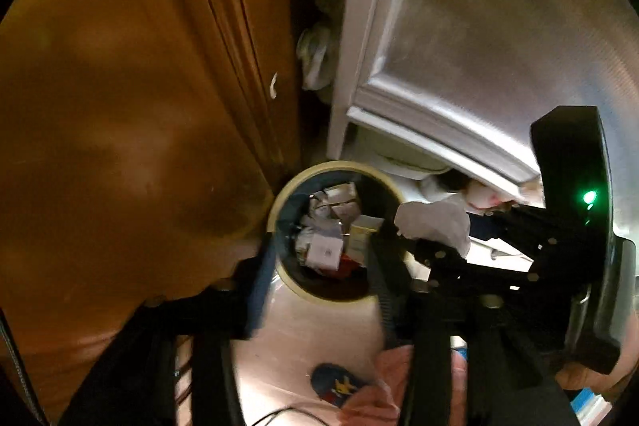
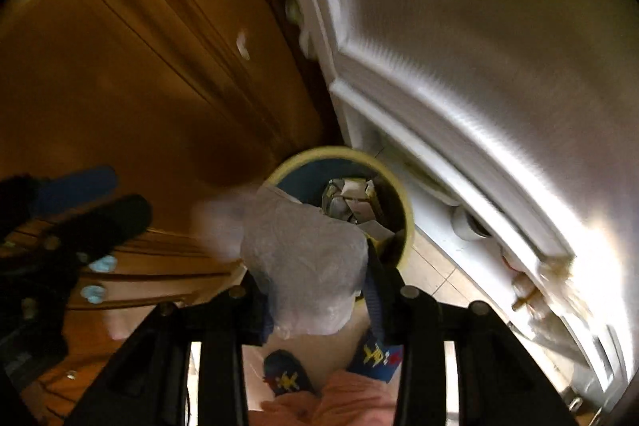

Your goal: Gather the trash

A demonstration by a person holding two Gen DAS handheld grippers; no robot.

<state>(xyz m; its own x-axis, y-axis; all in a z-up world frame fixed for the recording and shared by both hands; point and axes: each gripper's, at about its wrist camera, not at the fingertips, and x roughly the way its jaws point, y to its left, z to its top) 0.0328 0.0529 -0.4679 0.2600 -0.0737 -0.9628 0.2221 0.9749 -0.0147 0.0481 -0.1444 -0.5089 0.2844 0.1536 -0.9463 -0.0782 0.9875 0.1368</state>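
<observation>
While the left gripper gapes empty over the bin, right fingers pinch crumpled plastic.

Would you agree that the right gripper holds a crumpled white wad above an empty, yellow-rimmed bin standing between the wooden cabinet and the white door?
Not quite: the bin is not empty. The left wrist view shows paper scraps and small boxes filling it. The rest stands: the right gripper holds the white wad above it.

Crinkled plastic bag; glossy wood cabinet
</observation>
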